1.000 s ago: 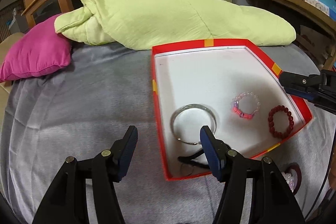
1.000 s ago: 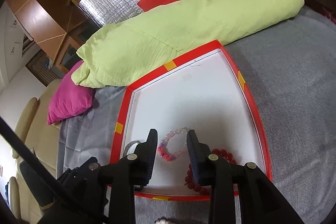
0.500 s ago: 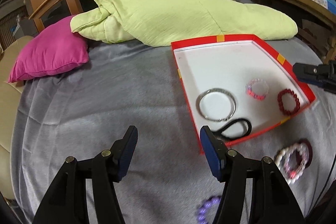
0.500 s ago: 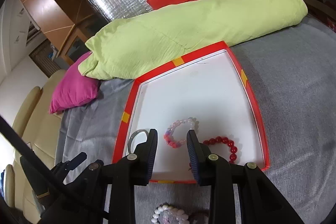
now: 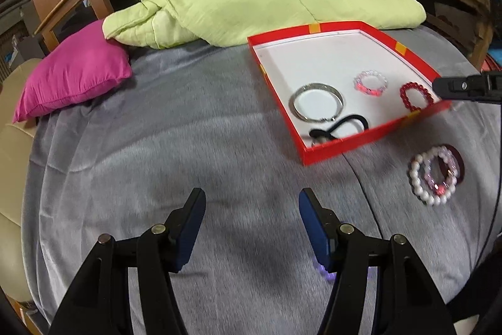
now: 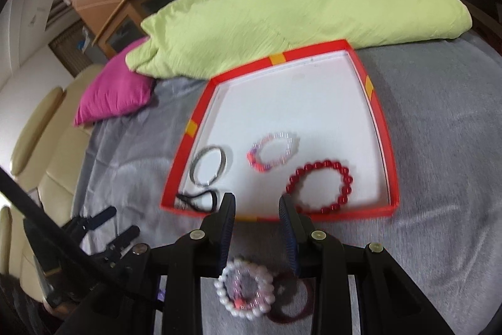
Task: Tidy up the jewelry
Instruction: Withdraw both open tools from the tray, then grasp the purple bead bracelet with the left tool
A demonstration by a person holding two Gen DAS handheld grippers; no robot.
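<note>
Left gripper [image 5: 252, 226]: jaws wide apart, nothing held, poised over bare grey bedspread [image 5: 157, 146]. Right gripper [image 6: 256, 223]: jaws parted, empty, above the near wall of the tray with the loose pile just below it.

Red tray [image 6: 381, 127] sits on the bedspread in front of a green quilt [image 6: 282, 18]. Inside, near the front: red bead bracelet [image 6: 320, 186], silver bangle [image 6: 208, 165], pink-and-clear bead bracelet [image 6: 273, 153], black hair tie [image 6: 199, 198] in the near-left corner.

Outside the tray, close to its front wall: white pearl bracelet [image 6: 244, 289] lying over a dark red ring [image 6: 291, 300], with a pink beaded piece inside the pearl loop. A purple item [image 5: 324, 270] shows partly behind the left gripper's finger; identity unclear.

Risks, by judgement: the stacked pieces overlap, so a pinch may lift two or drag one off. Round beads may roll from the pads. The soft bedspread may bunch into the jaws. The light tray may shift if its wall is struck.
</note>
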